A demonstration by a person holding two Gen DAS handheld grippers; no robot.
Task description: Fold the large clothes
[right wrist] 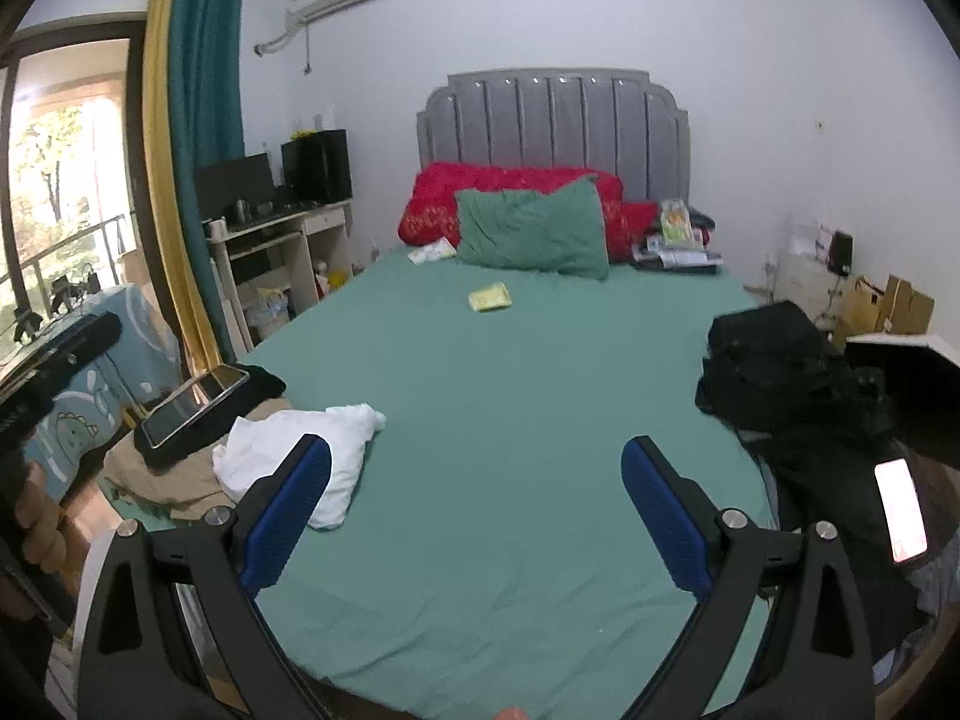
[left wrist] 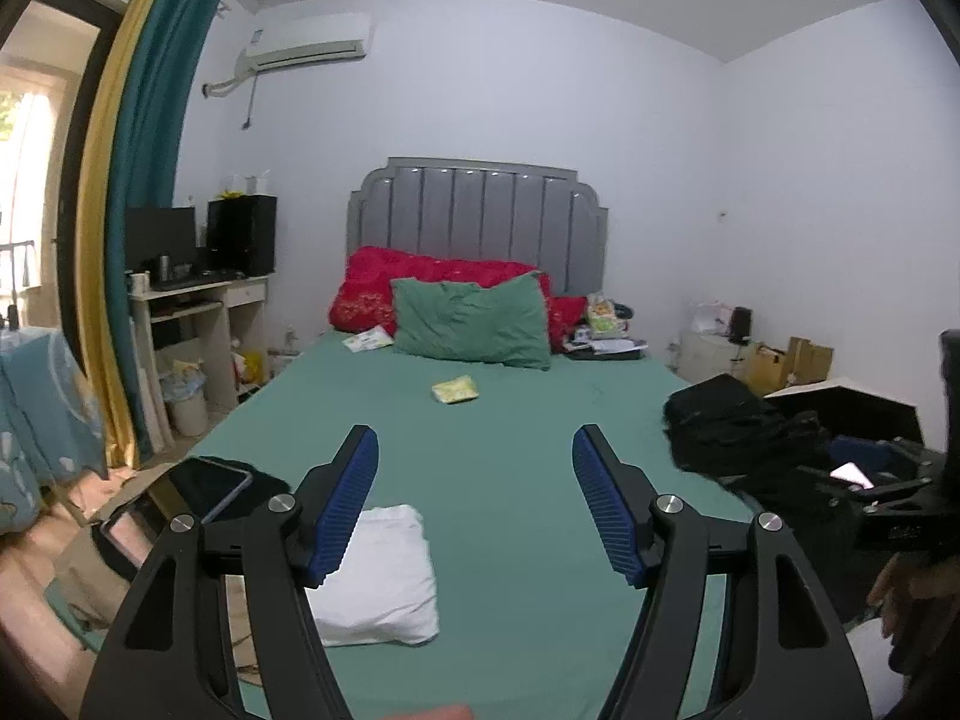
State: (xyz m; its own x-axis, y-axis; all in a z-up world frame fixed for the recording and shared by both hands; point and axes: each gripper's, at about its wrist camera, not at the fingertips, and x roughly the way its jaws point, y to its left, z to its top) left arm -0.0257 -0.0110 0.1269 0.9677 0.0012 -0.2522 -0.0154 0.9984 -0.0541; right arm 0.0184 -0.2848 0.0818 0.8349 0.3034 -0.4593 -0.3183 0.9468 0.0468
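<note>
A folded white garment [left wrist: 378, 576] lies on the green bed sheet [left wrist: 516, 450] at the near left; it also shows in the right wrist view [right wrist: 300, 450], next to a tan cloth [right wrist: 162, 480]. A pile of black clothes [left wrist: 738, 438] sits at the bed's right edge and shows in the right wrist view too [right wrist: 774, 372]. My left gripper [left wrist: 474, 450] is open and empty above the bed, just right of the white garment. My right gripper [right wrist: 477, 462] is open and empty above the bare middle of the sheet.
A tablet [right wrist: 192, 405] rests on dark cloth at the left edge. A green pillow [left wrist: 474, 324] and red pillows [left wrist: 384, 282] lie by the grey headboard. A small yellow packet [left wrist: 454, 389] lies mid-bed. A lit phone [right wrist: 900, 510] is at the right. A desk [left wrist: 198, 312] stands left.
</note>
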